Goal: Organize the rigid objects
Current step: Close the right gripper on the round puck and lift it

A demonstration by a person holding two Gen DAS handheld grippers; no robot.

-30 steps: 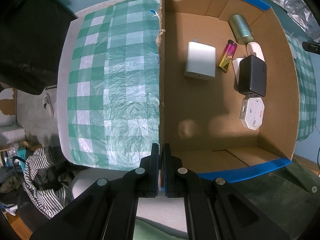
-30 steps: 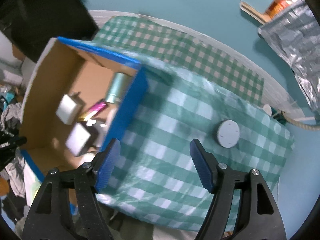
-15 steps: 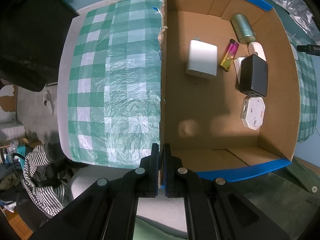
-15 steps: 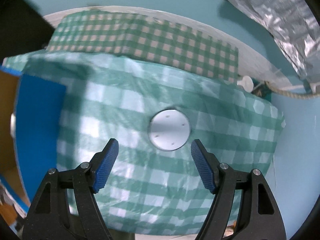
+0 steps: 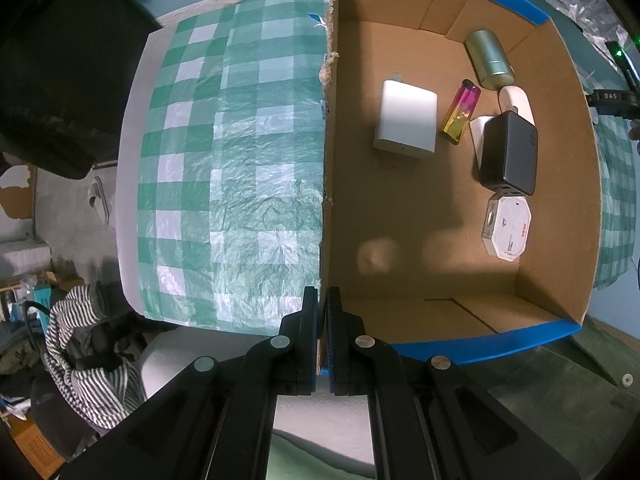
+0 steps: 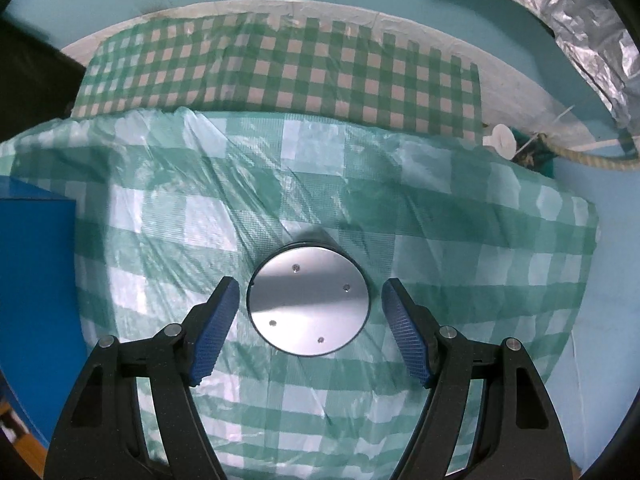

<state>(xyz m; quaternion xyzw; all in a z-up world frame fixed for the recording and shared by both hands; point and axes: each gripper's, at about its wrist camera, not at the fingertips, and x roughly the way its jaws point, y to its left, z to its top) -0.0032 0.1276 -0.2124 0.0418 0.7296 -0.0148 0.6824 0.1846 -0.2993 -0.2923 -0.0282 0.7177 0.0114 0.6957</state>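
A flat round silver disc (image 6: pixel 308 308) lies on the green checked tablecloth (image 6: pixel 360 208). My right gripper (image 6: pixel 310 285) hangs over it, open, with one blue pad on each side of the disc and neither touching it. My left gripper (image 5: pixel 323 300) is shut on the near end of the left wall of the cardboard box (image 5: pixel 400 248). In the box lie a white charger (image 5: pixel 405 124), a pink-yellow lighter (image 5: pixel 461 111), a greenish metal cylinder (image 5: pixel 489 58), a black adapter (image 5: pixel 508 153) and a white octagonal case (image 5: pixel 507 226).
The box's blue outer wall (image 6: pixel 36 280) stands left of the disc. Crumpled foil (image 6: pixel 592 28) and a rope (image 6: pixel 588 158) lie beyond the table's far right edge. Striped cloth (image 5: pixel 80 344) sits below the table's left edge.
My right gripper has swung from beside the box to over the disc and come down, so the disc now sits large between its pads. The left gripper and the box have kept still.
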